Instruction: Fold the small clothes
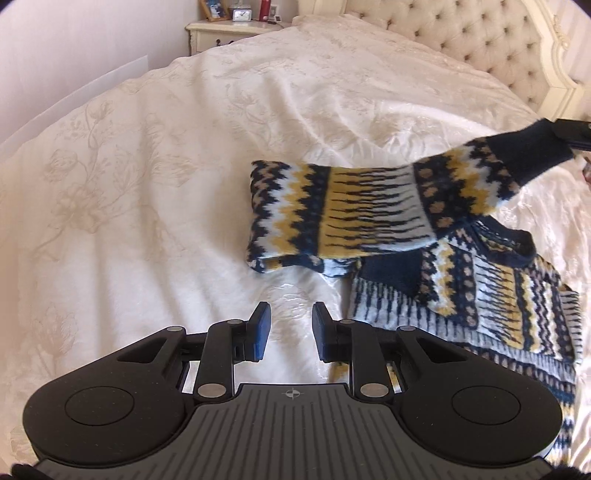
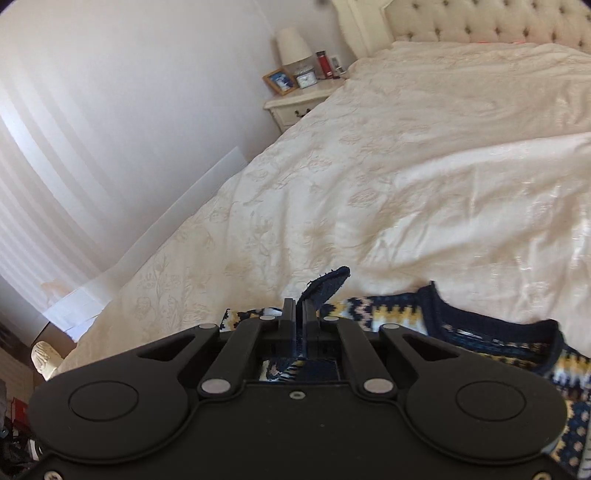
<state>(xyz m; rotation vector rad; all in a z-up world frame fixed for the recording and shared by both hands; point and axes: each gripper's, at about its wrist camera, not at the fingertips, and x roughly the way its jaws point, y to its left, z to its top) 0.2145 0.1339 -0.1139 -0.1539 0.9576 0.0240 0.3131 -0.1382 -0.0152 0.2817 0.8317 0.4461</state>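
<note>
In the left wrist view, the left gripper (image 1: 290,325) is near the camera, low over the cream bedspread (image 1: 147,184). Its two fingers are spread apart and nothing is between them; only the bedspread shows in the gap. The blue pads (image 1: 263,332) on the inner sides of the fingers are bare. To the right of this gripper lies the small knitted sweater (image 1: 491,291), with a pattern in navy, yellow, pale blue and beige. Its body rests on the bedspread at the near right, and its navy neckline is turned toward the far side. One sleeve (image 1: 369,214) is lifted and stretches from the middle of the picture to the far right. The navy cuff (image 1: 532,151) of this sleeve meets a black part at the right edge, which is the right gripper (image 1: 574,134). At the far right stands a tufted headboard (image 1: 480,40), and at the far left a nightstand (image 1: 221,33) with small things on it.

In the right wrist view, the right gripper (image 2: 299,314) has its fingers pressed together on the navy cuff (image 2: 325,286), which sticks out past the fingertips. The patterned sweater (image 2: 480,332) lies below and to the right of this gripper, and its navy neckline (image 2: 498,321) curves open on the bedspread (image 2: 406,166). At the far side, a nightstand (image 2: 299,105) carries a lamp (image 2: 293,46), a picture frame (image 2: 280,81), a small clock (image 2: 306,79) and a red bottle (image 2: 324,64).
</note>
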